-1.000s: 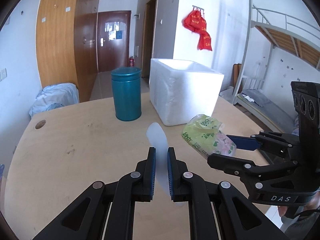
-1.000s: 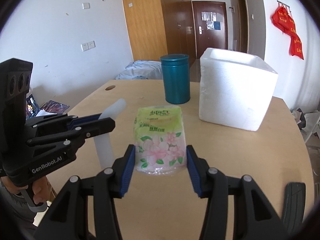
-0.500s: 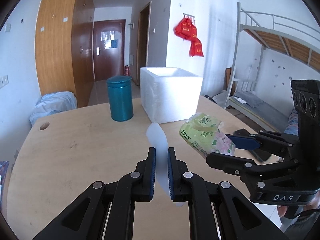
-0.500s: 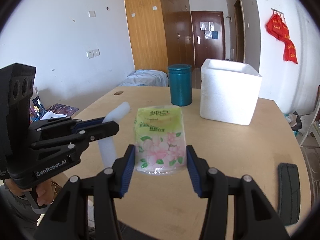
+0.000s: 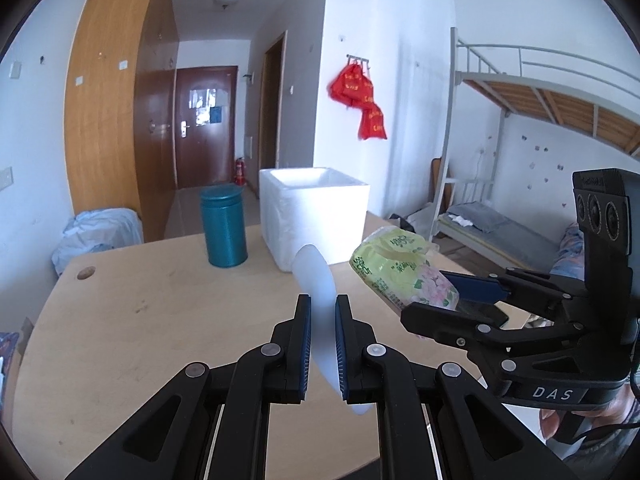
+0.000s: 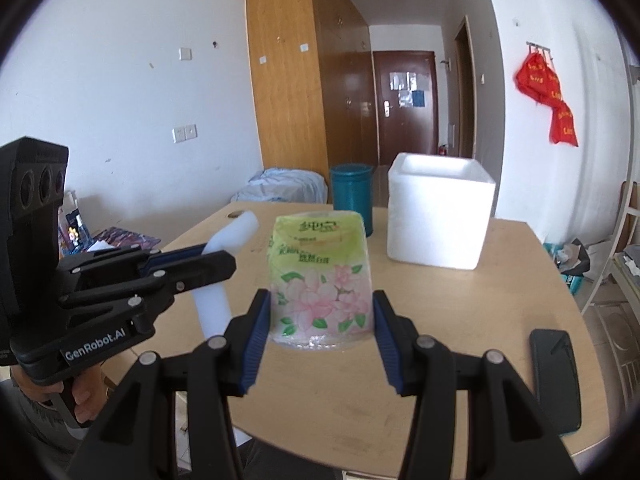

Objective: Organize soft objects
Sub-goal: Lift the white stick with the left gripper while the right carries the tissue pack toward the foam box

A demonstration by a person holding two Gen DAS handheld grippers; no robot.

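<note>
The left tongs (image 5: 322,312) pinch a white foam strip (image 5: 316,280) between nearly closed jaws, while the right tongs (image 6: 318,314) clamp a green flowered tissue pack (image 6: 320,276), both held above the wooden counter (image 5: 160,304). Beyond them on the counter stand a teal canister (image 5: 222,226) and an open white foam box (image 5: 316,216); a black phone (image 6: 555,378) lies near the counter's right edge.

Soft, even daylight is filling both views. Fisheye curvature is bending walls and bunk frame (image 5: 532,80) near the dark vignetted corners. The white foam box (image 6: 438,210) is glaring slightly; close gripper parts are blurring at the lower edge.
</note>
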